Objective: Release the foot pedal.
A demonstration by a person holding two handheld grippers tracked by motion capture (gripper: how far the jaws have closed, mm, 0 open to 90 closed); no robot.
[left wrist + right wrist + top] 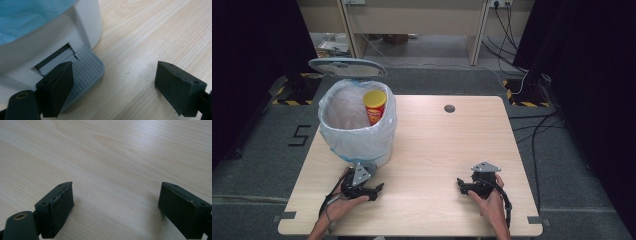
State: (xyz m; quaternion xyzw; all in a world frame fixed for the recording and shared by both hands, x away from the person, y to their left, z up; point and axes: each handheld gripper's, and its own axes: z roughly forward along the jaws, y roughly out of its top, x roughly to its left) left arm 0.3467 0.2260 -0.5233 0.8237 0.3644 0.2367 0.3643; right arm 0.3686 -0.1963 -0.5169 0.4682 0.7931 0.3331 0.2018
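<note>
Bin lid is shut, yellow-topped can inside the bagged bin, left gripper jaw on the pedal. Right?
Not quite: the lid stands open behind the bin, as the high view shows. The rest holds: the yellow-topped can stands inside the bagged bin, and in the left gripper view one jaw of the left gripper sits over the grey pedal.

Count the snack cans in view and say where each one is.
1. The yellow-lidded snack can stands tilted inside the bagged pedal bin, against its far right side. More could lie hidden deeper in the bag.
</note>
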